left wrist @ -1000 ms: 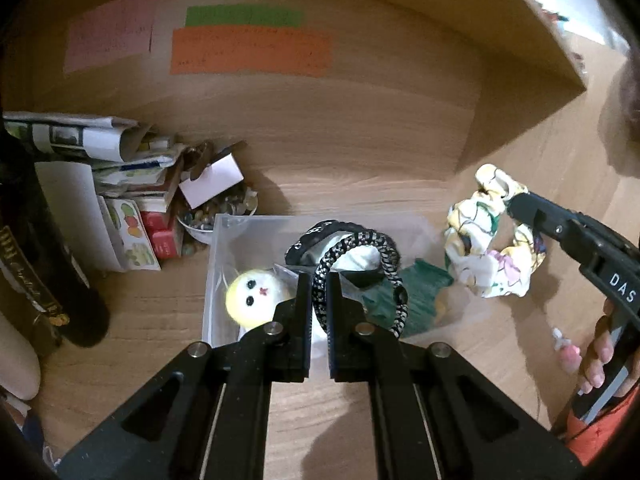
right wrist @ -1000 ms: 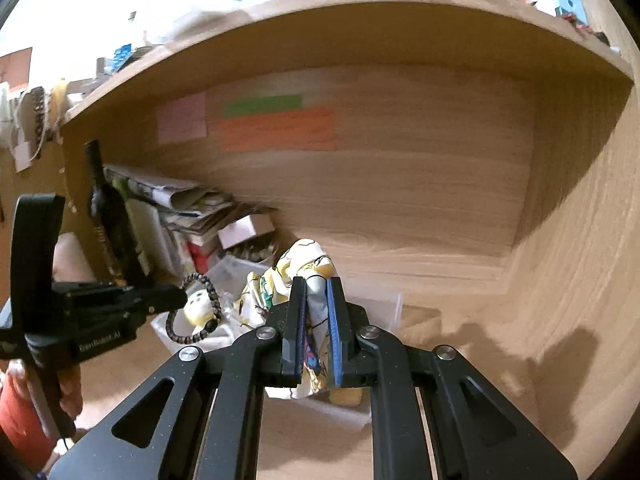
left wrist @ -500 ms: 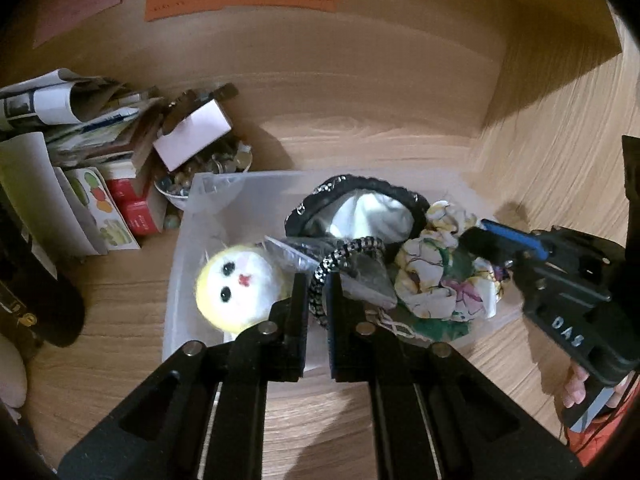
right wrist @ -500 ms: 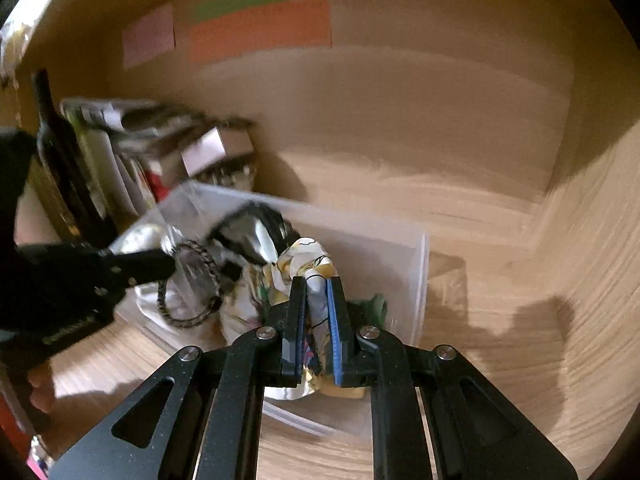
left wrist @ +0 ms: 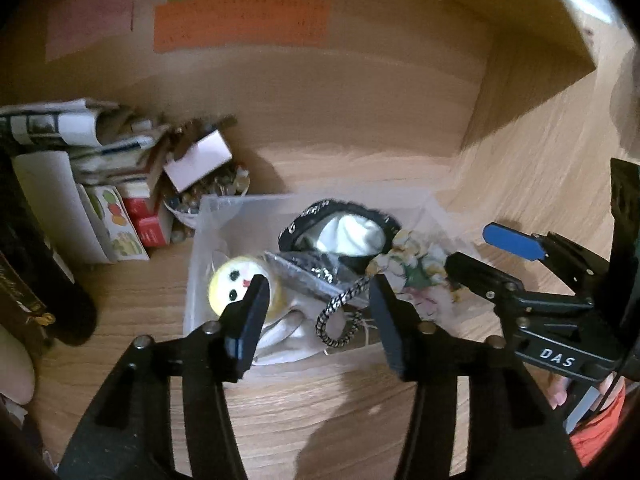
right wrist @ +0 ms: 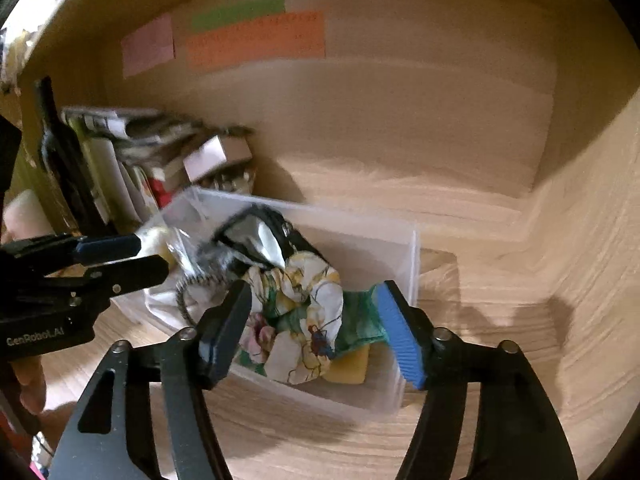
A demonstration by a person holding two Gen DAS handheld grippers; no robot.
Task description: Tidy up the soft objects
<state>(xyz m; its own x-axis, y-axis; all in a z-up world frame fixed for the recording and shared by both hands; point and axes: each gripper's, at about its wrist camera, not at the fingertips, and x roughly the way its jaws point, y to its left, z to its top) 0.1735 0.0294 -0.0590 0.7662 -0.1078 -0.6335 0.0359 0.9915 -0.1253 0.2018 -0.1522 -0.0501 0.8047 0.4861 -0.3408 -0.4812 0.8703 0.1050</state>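
A clear plastic bin (left wrist: 208, 216) (right wrist: 410, 264) stands on the wooden desk and holds soft things. In it lie a yellow plush face (left wrist: 236, 284), a black-and-white braided hair tie (left wrist: 340, 316), a black-rimmed white pouch (left wrist: 344, 232), and a floral scrunchie (left wrist: 416, 268) (right wrist: 300, 312) over green cloth (right wrist: 360, 316) and a yellow sponge (right wrist: 348, 368). My left gripper (left wrist: 316, 304) is open over the hair tie. My right gripper (right wrist: 312, 320) is open around the scrunchie, and it also shows in the left wrist view (left wrist: 492, 248).
Left of the bin are stacked newspapers (left wrist: 72, 128), small boxes (left wrist: 124, 220), a bowl of coins (left wrist: 212, 192) and a dark bottle (left wrist: 36, 272). Coloured paper notes (left wrist: 240, 20) hang on the back wall. A side wall (right wrist: 592, 240) stands at the right.
Both grippers have opened. The hair tie dropped from the left gripper into the bin and the floral scrunchie dropped from the right gripper into the bin.
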